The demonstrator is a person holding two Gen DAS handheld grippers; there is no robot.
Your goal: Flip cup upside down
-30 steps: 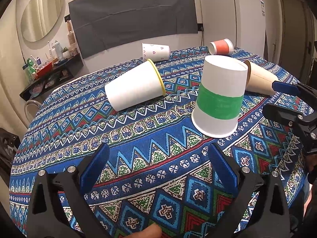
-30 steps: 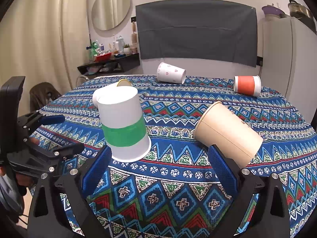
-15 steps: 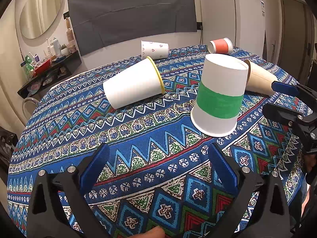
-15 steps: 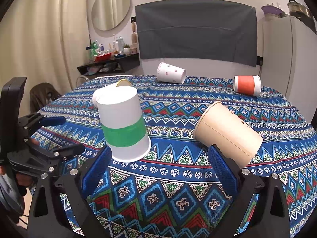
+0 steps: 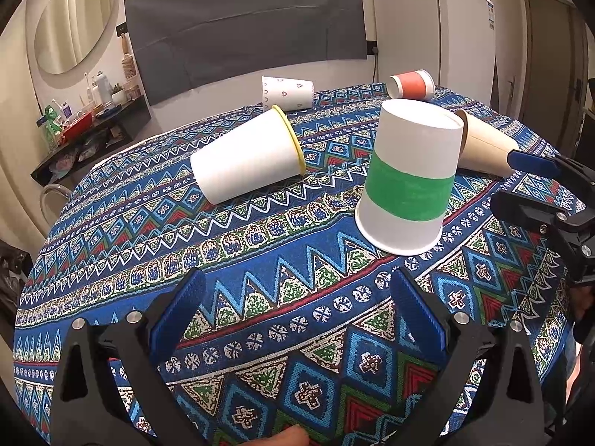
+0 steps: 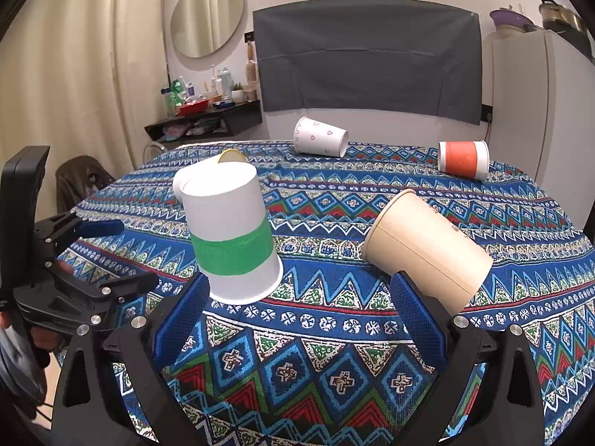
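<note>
A white cup with a green band [image 5: 409,182] stands upside down on the patterned tablecloth; it also shows in the right wrist view [image 6: 232,238]. A white cup with a yellow rim [image 5: 249,160] lies on its side to its left. A tan cup [image 6: 427,249] lies on its side, right in front of my right gripper [image 6: 297,319]; it also shows in the left wrist view [image 5: 483,141]. My left gripper [image 5: 297,312] is open and empty, short of the green-band cup. My right gripper is open and empty.
A white cup with hearts [image 6: 319,141] and an orange-band cup [image 6: 463,158] lie on their sides at the far edge of the table [image 6: 297,371]. A shelf with bottles [image 6: 204,115] is at the back left, a fridge [image 5: 431,37] at the back right.
The left gripper has drifted slightly; the cups have not moved. The right gripper is still.
</note>
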